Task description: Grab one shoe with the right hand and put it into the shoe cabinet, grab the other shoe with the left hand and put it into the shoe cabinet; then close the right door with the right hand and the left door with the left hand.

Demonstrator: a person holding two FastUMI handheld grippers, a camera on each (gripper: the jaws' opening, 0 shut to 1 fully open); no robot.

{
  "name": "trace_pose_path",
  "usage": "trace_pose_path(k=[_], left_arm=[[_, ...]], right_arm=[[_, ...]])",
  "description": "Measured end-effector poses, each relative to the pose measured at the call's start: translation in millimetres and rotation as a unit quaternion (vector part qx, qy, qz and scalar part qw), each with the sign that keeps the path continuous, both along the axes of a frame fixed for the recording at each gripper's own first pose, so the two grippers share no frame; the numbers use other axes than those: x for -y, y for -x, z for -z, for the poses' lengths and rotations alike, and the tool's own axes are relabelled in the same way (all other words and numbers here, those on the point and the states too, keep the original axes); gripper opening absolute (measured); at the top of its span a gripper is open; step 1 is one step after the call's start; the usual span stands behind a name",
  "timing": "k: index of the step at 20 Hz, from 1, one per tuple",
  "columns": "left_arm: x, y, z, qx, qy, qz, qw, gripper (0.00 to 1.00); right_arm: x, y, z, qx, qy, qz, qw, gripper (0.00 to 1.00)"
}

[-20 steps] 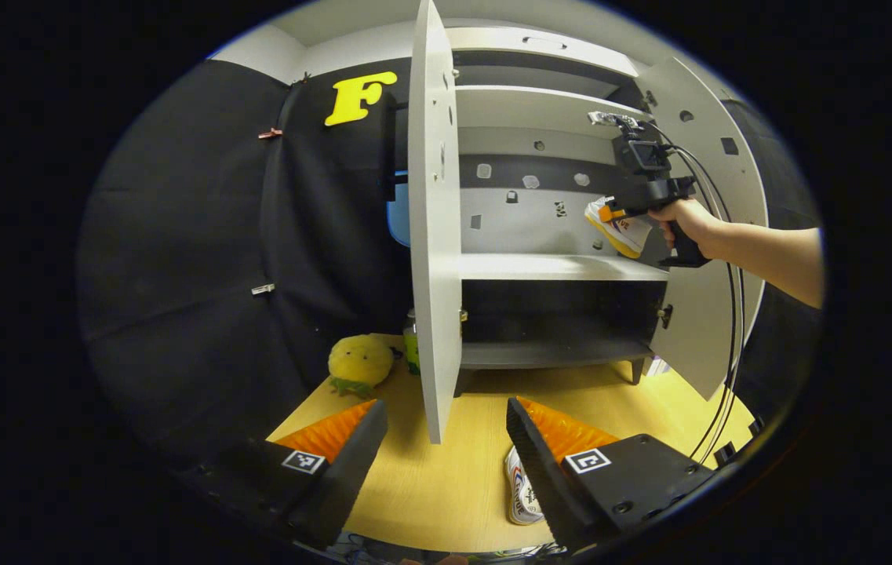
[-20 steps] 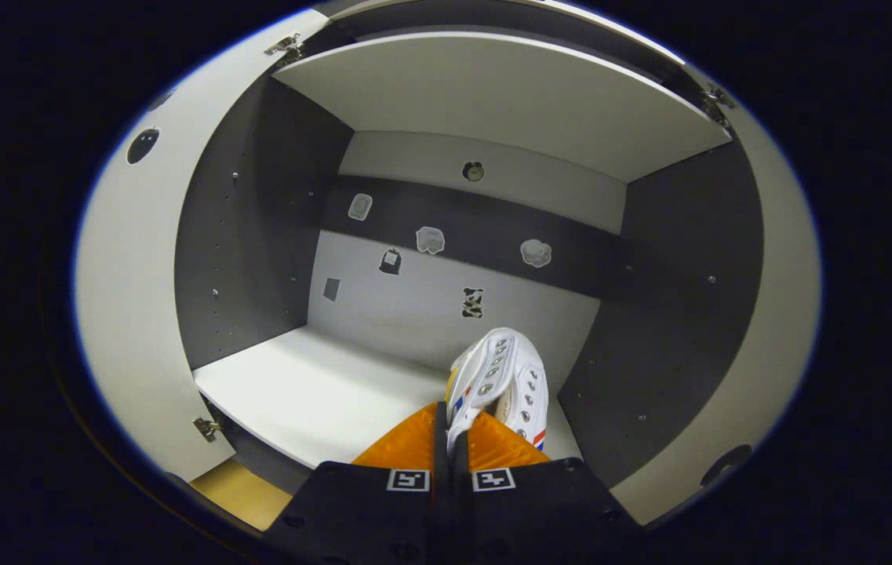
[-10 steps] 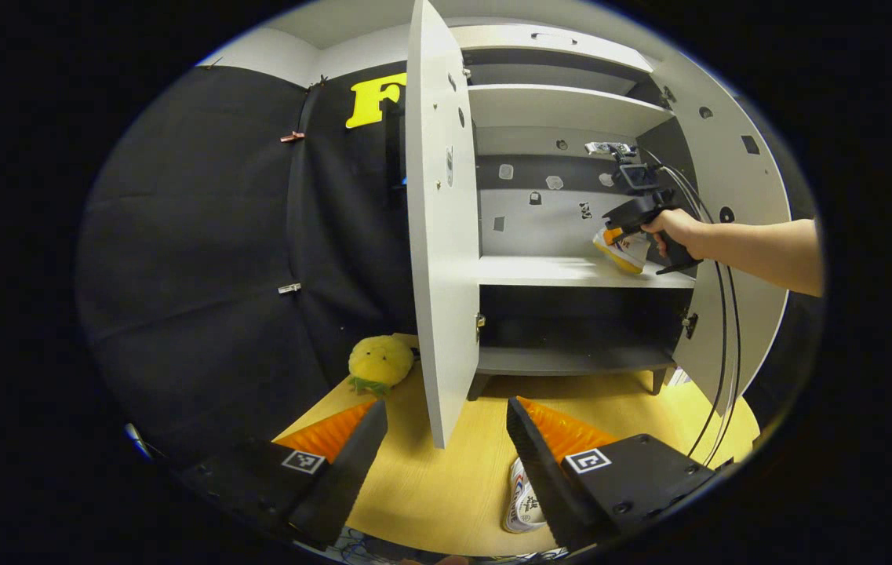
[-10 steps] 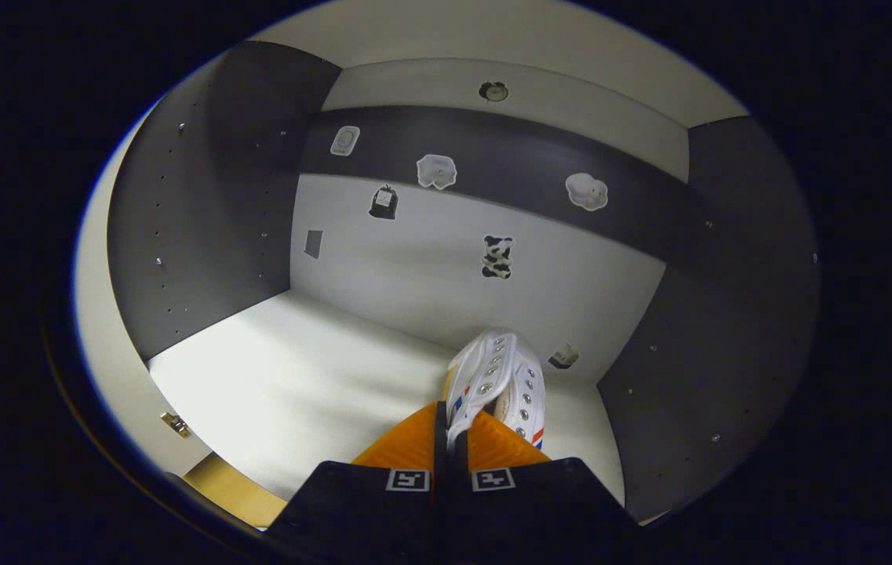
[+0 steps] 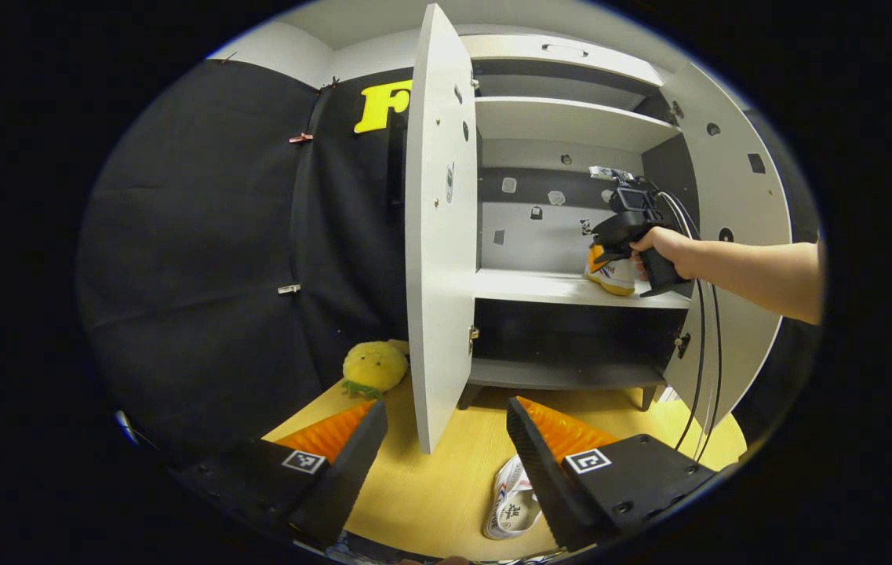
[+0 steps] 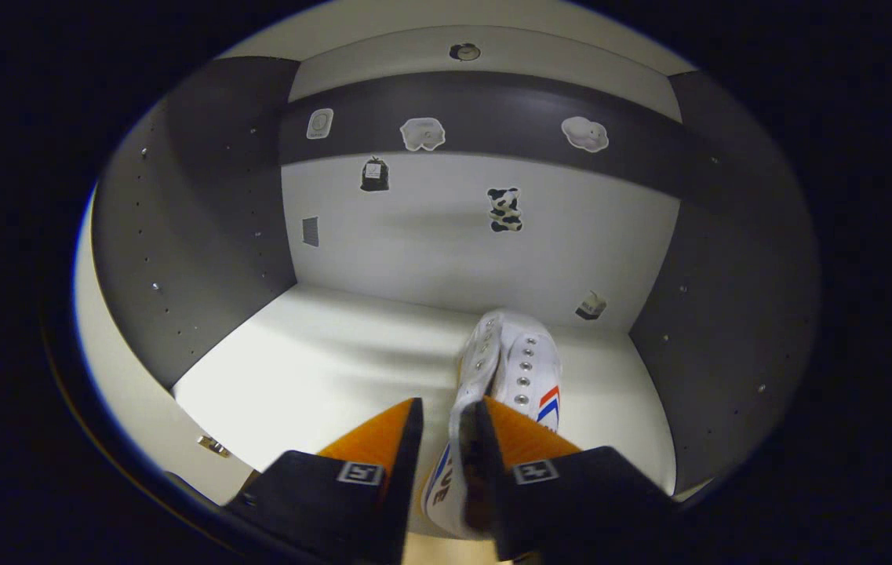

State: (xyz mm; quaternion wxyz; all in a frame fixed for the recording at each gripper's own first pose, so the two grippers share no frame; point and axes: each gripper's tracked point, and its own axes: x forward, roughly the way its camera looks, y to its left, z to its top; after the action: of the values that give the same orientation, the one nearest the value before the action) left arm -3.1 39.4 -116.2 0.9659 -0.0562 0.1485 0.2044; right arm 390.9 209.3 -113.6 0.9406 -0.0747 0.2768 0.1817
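Left gripper view: the left gripper (image 5: 446, 439) hangs above the wooden floor (image 5: 446, 486) in front of the shoe cabinet (image 5: 571, 118), its jaws spread wide and holding nothing. The second shoe (image 5: 512, 510) lies on the floor just beside the gripper's right-hand finger. Both cabinet doors stand open. A yellow plush toy (image 5: 373, 367) sits left of the cabinet. On the cabinet's middle shelf (image 5: 524, 284), a hand (image 5: 661, 247) holds the right gripper (image 5: 598, 255) at the first shoe (image 5: 610, 275).

Right gripper view: the right gripper (image 6: 442, 424) has its jaws parted around the first shoe (image 6: 512, 369), which rests on the shelf (image 6: 320, 369) toward the cabinet's right wall. Whether the fingers press the shoe cannot be told.
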Motion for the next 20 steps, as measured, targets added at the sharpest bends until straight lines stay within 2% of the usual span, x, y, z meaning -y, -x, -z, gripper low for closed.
trace_pose_path(k=[2, 3, 4, 8, 12, 16, 20], left_arm=[[-1.9, 1.1, 2.7, -0.001, -0.001, 0.009, 1.0, 0.95], [-2.3, 0.7, 5.7, -0.002, 0.001, 0.014, 1.0, 0.95], [-2.4, 0.8, 8.4, -0.003, 0.004, 0.02, 1.0, 0.95], [1.5, -2.1, 29.8, -0.016, 0.016, 0.058, 0.998, 0.95], [11.4, -9.5, 64.9, -0.041, 0.022, 0.106, 0.993, 0.95], [31.1, -15.6, 113.0, -0.074, 0.054, 0.156, 0.984, 0.95], [53.6, -22.4, 172.3, -0.125, 0.075, 0.208, 0.967, 0.95]], right_arm=[[3.0, 11.9, -14.1, 0.019, 0.0, -0.001, 1.0, 0.75], [7.0, 20.9, -22.6, 0.033, 0.001, 0.0, 0.999, 0.8], [11.6, 32.4, -35.7, 0.049, -0.003, 0.003, 0.999, 1.0], [27.8, 75.0, -74.2, 0.117, -0.035, 0.006, 0.993, 0.98], [54.9, 138.7, -83.9, 0.162, -0.056, 0.009, 0.985, 0.98], [83.5, 202.1, -70.8, 0.188, -0.068, 0.016, 0.98, 0.98], [112.6, 267.4, -34.0, 0.176, -0.044, 0.021, 0.983, 0.98]])
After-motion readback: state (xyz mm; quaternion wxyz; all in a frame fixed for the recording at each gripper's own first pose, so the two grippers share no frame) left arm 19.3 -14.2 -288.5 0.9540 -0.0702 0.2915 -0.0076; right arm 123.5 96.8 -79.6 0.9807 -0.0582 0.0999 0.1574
